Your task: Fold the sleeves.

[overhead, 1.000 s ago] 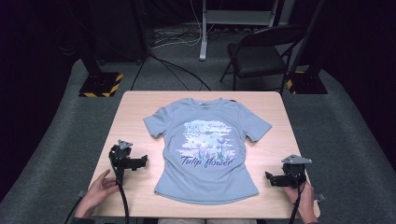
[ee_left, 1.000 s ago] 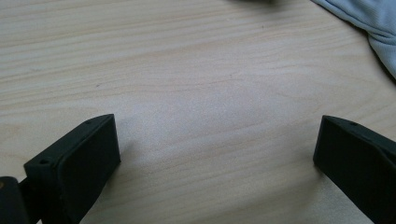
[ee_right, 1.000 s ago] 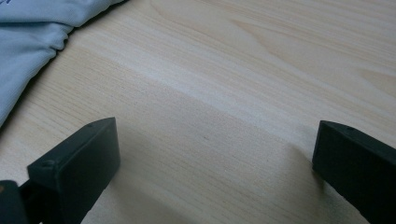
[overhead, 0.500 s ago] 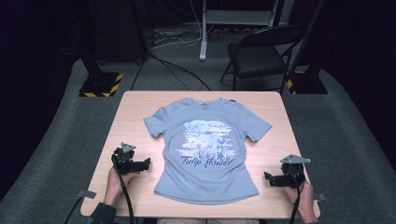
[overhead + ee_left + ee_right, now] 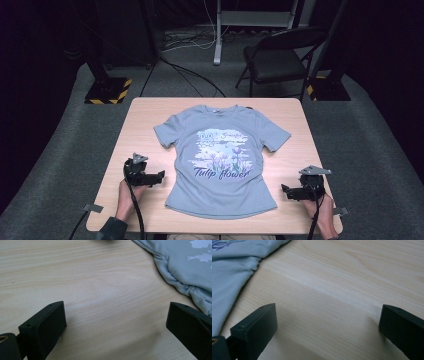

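Observation:
A light blue T-shirt (image 5: pixel 222 160) with a "Tulip flower" print lies flat, front up, on the wooden table (image 5: pixel 145 120), collar at the far side. My left gripper (image 5: pixel 159 177) rests low over the table just left of the shirt's lower side edge, jaws wide open and pointing at it; the shirt hem (image 5: pixel 185 272) lies beyond the right jaw. My right gripper (image 5: pixel 286 191) sits to the right of the shirt's bottom corner, open, with bare wood between its jaws and the shirt edge (image 5: pixel 234 267) at the left.
A black folding chair (image 5: pixel 280 57) stands beyond the table's far right corner. Stand bases with yellow-black stripes (image 5: pixel 107 90) sit on the grey floor at left and right. Cables run across the floor behind the table. Bare wood flanks the shirt on both sides.
My left gripper has shifted right and slightly nearer, closing toward the shirt's left edge. The right gripper has barely moved. The shirt lies as before.

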`<act>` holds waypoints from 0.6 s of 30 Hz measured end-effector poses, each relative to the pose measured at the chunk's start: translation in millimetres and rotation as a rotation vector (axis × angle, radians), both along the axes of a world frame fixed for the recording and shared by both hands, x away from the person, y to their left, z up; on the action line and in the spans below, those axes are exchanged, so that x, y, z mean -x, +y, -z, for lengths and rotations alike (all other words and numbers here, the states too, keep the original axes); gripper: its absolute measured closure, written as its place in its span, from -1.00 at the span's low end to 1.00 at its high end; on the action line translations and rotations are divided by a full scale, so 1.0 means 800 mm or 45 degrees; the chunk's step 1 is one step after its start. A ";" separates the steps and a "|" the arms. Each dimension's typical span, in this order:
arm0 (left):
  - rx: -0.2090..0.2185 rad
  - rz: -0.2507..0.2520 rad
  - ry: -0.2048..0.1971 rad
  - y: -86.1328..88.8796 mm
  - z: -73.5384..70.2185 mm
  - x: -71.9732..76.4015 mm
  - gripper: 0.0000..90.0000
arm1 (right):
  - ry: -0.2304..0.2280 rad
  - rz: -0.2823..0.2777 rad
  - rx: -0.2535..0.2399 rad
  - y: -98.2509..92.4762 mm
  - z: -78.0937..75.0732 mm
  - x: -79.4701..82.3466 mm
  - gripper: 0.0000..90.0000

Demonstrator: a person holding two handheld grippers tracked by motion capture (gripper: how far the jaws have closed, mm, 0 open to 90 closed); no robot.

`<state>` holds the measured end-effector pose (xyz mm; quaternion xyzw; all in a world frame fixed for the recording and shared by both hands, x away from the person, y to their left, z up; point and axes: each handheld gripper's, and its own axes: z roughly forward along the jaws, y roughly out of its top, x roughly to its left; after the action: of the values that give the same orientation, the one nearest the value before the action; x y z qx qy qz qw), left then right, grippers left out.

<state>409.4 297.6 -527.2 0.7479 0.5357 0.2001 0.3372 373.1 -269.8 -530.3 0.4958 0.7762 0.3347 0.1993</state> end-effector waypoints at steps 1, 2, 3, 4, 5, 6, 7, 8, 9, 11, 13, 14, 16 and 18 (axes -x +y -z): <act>0.002 0.003 -0.005 -0.001 -0.001 0.001 -0.95 | -0.005 -0.003 -0.003 0.002 -0.002 0.000 -0.98; 0.004 0.005 -0.010 -0.003 -0.002 0.001 -0.95 | -0.009 -0.005 -0.006 0.004 -0.004 0.001 -0.98; 0.007 0.012 -0.013 -0.004 -0.003 0.002 -0.95 | -0.011 -0.012 -0.015 0.005 -0.006 0.001 -0.98; 0.004 0.019 -0.011 -0.005 -0.004 0.002 -0.95 | -0.009 -0.011 -0.032 0.006 -0.007 0.001 -0.98; 0.005 0.029 -0.008 -0.007 -0.004 0.002 -0.95 | -0.008 -0.014 -0.049 0.007 -0.009 0.001 -0.97; 0.006 0.039 -0.006 -0.009 -0.004 0.002 -0.95 | -0.006 -0.020 -0.060 0.009 -0.010 0.001 -0.97; 0.007 0.048 -0.005 -0.011 -0.004 0.003 -0.95 | -0.005 -0.027 -0.058 0.012 -0.011 0.001 -0.97; 0.006 0.055 -0.004 -0.013 -0.004 0.003 -0.95 | -0.008 -0.030 -0.056 0.015 -0.012 0.000 -0.97; 0.007 0.065 -0.006 -0.015 -0.004 0.003 -0.95 | -0.006 -0.039 -0.057 0.018 -0.013 0.000 -0.96; 0.001 0.083 -0.003 -0.019 -0.005 0.002 -0.95 | -0.005 -0.053 -0.053 0.025 -0.015 -0.001 -0.96; 0.000 0.096 0.003 -0.021 -0.004 0.002 -0.95 | -0.006 -0.067 -0.041 0.031 -0.016 -0.002 -0.96; -0.001 0.100 0.005 -0.023 -0.004 0.002 -0.95 | -0.006 -0.072 -0.037 0.034 -0.016 -0.003 -0.95; -0.006 0.116 0.014 -0.025 -0.003 0.001 -0.95 | -0.003 -0.081 -0.030 0.038 -0.016 -0.005 -0.95; -0.012 0.129 0.013 -0.029 -0.003 0.002 -0.95 | -0.001 -0.081 -0.027 0.041 -0.016 -0.007 -0.94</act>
<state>408.2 274.1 -524.7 0.7765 0.4980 0.1815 0.3407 378.3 -236.7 -517.2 0.4726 0.7880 0.3492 0.1837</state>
